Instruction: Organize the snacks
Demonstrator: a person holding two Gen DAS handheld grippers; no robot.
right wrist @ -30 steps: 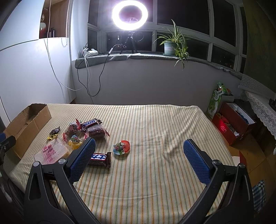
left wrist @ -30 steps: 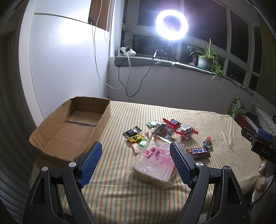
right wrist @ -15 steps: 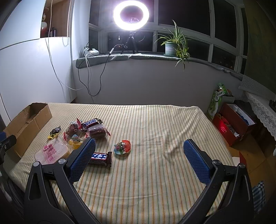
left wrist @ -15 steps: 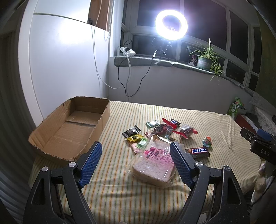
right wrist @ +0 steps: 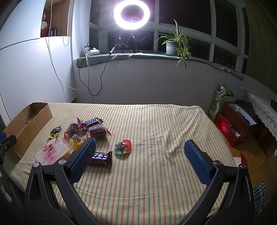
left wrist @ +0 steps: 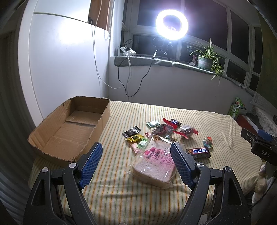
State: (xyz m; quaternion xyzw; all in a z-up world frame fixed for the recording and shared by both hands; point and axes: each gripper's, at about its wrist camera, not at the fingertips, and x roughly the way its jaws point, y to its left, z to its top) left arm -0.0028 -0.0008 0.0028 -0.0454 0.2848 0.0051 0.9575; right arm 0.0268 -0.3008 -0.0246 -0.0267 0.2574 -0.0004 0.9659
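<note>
An empty cardboard box [left wrist: 69, 131] [right wrist: 26, 124] lies at the left of the striped bed [right wrist: 155, 124]. Right of it is a pile of snacks: a bagged slice of bread [left wrist: 154, 164] [right wrist: 52, 152], small candy packets [left wrist: 133, 135], wrapped cakes [left wrist: 187, 131] [right wrist: 97, 132], a Snickers bar [right wrist: 90, 122], a second chocolate bar [left wrist: 199, 152] [right wrist: 102, 156] and a round red sweet [left wrist: 207, 142] [right wrist: 123, 147]. My left gripper [left wrist: 136, 152] hangs open above the bed's front, the bread just past its right finger. My right gripper [right wrist: 140, 148] is open too, raised above the sweet.
A wall with dangling cables [right wrist: 90, 77] and a windowsill with a ring light [right wrist: 131, 14] and a potted plant [right wrist: 174, 45] stand behind the bed. A red box [right wrist: 233, 124] and a green bag [right wrist: 219, 100] sit on the floor at the right.
Both grippers have drifted slightly; the snacks sit a little higher and nearer in both views. Nothing was taken hold of or moved.
</note>
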